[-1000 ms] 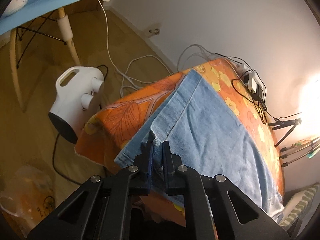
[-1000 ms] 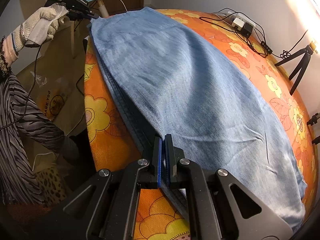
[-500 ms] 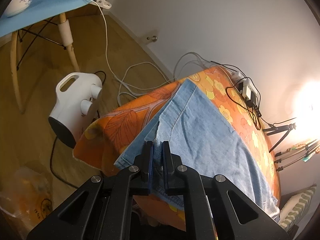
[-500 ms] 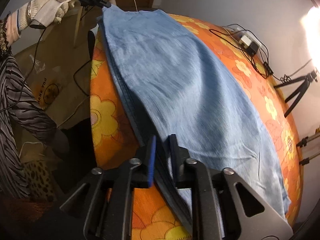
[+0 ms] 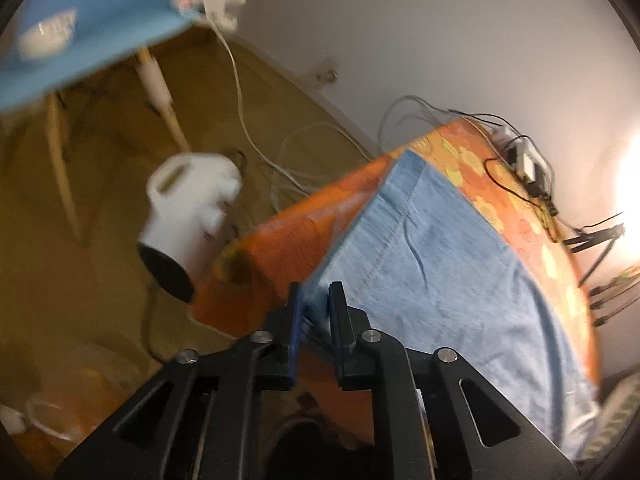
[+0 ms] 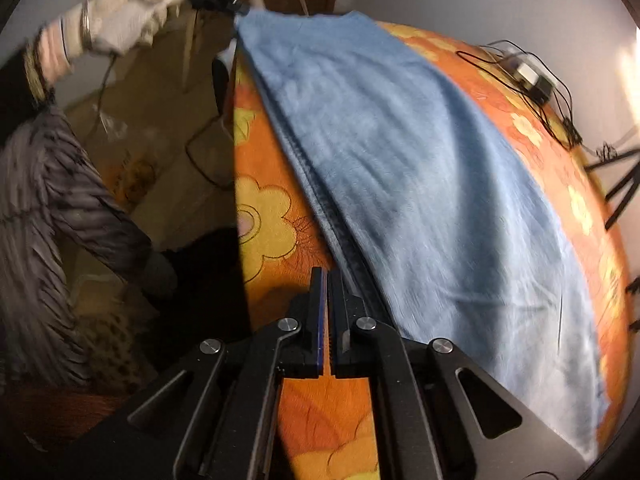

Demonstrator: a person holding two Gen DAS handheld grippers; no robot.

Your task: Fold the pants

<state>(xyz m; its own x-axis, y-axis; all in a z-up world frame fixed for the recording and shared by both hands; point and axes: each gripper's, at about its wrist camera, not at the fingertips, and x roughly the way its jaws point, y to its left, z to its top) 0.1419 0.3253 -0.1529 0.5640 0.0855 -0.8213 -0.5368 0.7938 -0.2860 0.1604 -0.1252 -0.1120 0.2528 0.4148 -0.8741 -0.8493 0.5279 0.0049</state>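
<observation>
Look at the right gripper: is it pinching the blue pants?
No, the right gripper is shut with nothing between its fingers, and the blue pants lie just beside it on the orange flowered cloth.

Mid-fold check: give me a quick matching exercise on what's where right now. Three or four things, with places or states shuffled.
1. left gripper
2. right gripper
3. pants
4. white appliance

A. on the floor beside the table
B. spread along the orange floral cloth
C. jaws opening, denim corner between them
D. shut, nothing in it, over the cloth beside the pants' edge

Pairs: 1-C, 2-D, 3-B, 4-A
</observation>
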